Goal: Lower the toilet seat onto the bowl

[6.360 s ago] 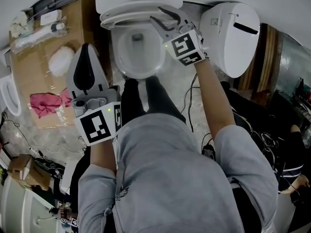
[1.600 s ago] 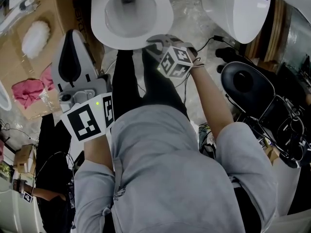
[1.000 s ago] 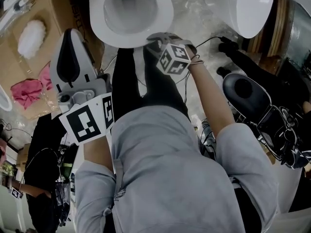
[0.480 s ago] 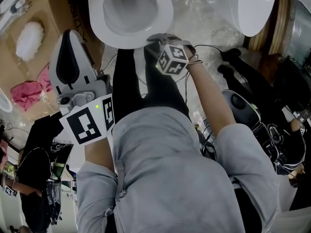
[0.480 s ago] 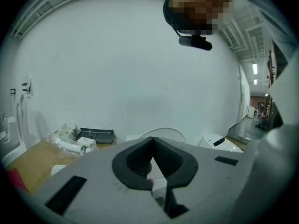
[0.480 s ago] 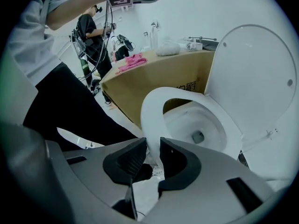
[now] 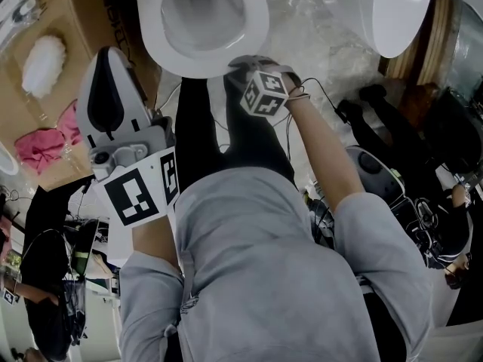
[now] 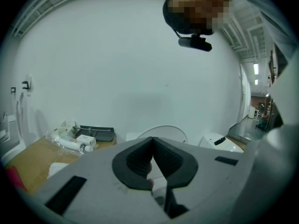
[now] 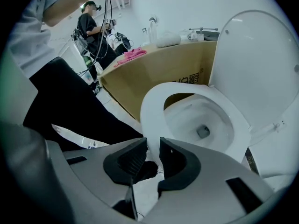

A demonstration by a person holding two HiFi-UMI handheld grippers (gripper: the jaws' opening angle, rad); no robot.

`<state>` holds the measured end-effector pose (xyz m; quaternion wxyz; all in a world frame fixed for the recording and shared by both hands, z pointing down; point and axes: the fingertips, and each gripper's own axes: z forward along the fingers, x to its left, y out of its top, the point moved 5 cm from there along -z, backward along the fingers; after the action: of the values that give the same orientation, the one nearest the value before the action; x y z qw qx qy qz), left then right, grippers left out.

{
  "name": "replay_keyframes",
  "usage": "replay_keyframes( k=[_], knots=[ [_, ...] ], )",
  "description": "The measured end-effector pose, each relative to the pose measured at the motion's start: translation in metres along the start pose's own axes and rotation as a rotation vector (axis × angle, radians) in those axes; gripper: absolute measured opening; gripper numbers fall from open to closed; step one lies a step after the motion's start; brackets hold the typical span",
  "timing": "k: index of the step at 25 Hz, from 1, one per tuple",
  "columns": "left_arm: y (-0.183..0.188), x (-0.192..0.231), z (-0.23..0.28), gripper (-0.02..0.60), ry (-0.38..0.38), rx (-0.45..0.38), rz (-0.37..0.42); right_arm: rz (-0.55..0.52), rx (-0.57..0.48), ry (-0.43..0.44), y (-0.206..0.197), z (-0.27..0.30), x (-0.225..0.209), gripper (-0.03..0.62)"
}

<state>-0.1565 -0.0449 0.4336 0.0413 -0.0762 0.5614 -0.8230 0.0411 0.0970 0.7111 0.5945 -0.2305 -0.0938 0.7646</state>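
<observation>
The white toilet seat [image 7: 255, 32] lies low over the bowl [image 9: 202, 121], its front still a little above the rim, where brown cardboard shows through the gap. The lid [image 9: 261, 64] stands upright behind. My right gripper [image 7: 240, 65] points steeply down at the seat's front edge. In the right gripper view the seat [image 9: 149, 106] runs into the narrow gap of that gripper [image 9: 152, 154], whose jaws have just been closing and are shut on its rim. My left gripper [image 7: 113, 59] hangs off to the left, away from the toilet. The left gripper [image 8: 152, 143] is shut on nothing.
A second white toilet [image 7: 386, 10] stands at the top right. A cardboard box [image 7: 56, 96] left of the bowl carries a pink cloth [image 7: 41, 145] and a white fluffy pad [image 7: 41, 62]. My dark legs [image 7: 241, 138] stand before the bowl. Cables [image 7: 321, 89] trail on the floor. Another person [image 9: 93, 24] stands at left.
Several seconds ago the seat was raised near the lid in my right gripper; it is now down over the bowl. In the last second the right gripper sank slightly; the left kept still.
</observation>
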Motion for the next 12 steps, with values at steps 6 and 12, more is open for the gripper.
replay_keyframes(
  k=[6, 12],
  knots=[
    [-0.004, 0.006, -0.012, 0.000, -0.015, -0.018, -0.002, 0.027, 0.022, -0.012, -0.005, 0.014, 0.012, 0.067],
    [-0.006, 0.007, 0.006, 0.000, 0.011, 0.018, -0.005, 0.086, 0.025, -0.024, -0.014, 0.021, -0.011, 0.000]
  ],
)
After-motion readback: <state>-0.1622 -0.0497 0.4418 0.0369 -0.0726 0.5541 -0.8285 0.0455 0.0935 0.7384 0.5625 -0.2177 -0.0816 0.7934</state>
